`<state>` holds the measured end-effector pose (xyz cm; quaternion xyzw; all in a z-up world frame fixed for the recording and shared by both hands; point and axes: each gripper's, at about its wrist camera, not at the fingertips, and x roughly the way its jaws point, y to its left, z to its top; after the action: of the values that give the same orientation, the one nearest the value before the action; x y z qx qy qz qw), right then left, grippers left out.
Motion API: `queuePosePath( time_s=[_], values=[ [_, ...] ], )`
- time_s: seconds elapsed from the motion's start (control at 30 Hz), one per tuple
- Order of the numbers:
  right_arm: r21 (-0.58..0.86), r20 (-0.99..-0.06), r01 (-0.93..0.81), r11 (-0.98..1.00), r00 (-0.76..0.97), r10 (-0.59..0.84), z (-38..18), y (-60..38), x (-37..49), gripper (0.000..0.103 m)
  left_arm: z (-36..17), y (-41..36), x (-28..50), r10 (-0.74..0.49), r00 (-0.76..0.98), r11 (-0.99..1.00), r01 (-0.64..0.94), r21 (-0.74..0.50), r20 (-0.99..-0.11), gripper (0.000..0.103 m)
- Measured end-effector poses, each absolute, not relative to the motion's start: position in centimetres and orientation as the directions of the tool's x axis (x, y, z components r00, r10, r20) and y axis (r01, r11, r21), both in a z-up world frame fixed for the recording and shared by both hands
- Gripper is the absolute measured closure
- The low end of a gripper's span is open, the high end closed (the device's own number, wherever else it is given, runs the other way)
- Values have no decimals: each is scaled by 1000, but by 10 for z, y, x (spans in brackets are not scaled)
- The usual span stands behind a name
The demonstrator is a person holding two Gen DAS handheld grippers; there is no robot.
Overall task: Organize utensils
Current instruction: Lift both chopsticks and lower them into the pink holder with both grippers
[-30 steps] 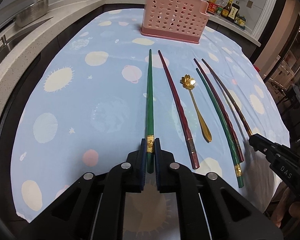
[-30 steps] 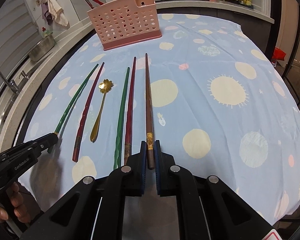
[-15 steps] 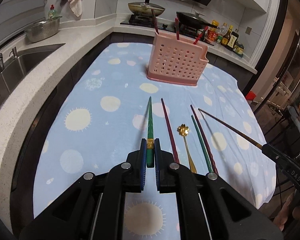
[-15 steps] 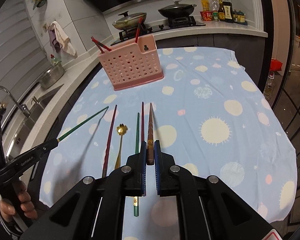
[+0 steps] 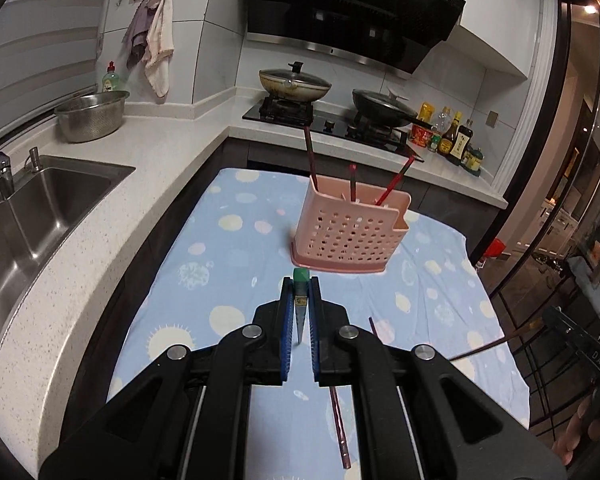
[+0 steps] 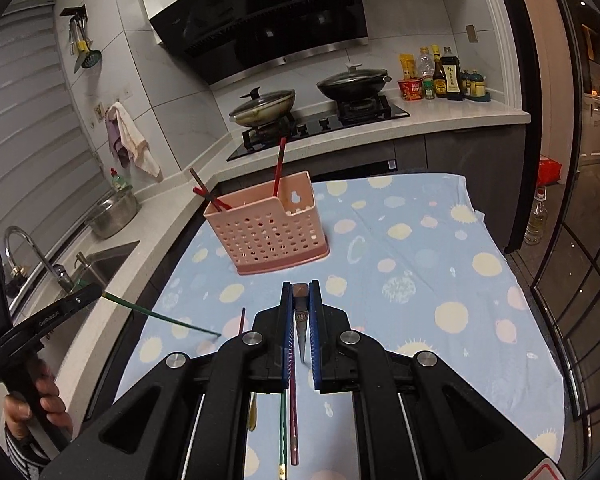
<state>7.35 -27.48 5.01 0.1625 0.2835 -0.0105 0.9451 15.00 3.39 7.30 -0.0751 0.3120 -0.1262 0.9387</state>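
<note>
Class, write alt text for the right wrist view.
The right tool grips a brown chopstick above a blue spotted cloth, facing a pink holder. At left, the other tool holds a green chopstick.

Tabletop under me covered by blue cloth (image 6: 420,264) with sun and planet print, hanging over near and right edges. Pink perforated holder (image 6: 268,236) stands on cloth at far end, chopsticks upright inside. Below my right jaws: green chopstick (image 6: 283,432), dark red chopstick (image 6: 294,420), gold spoon (image 6: 252,412) flat on cloth. Another red chopstick (image 5: 338,420) flat below my left jaws.
</note>
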Motion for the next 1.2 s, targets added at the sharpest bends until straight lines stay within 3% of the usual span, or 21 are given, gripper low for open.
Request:
queuePosePath(
  time_s=[0.63,0.97,1.2],
  values=[
    [312,-313,22,950,946,81,152,-286,186,96,205,14,245,-294,897,951,241,-193,-330,96],
    [310,-265,3,951,961,83,177,-278,270,96,216,-6,321,-296,904,950,244,-195,-309,96],
    [314,-309,19,949,948,83,155,-273,316,96,194,-22,353,-308,887,948,254,-193,-343,96]
  ],
)
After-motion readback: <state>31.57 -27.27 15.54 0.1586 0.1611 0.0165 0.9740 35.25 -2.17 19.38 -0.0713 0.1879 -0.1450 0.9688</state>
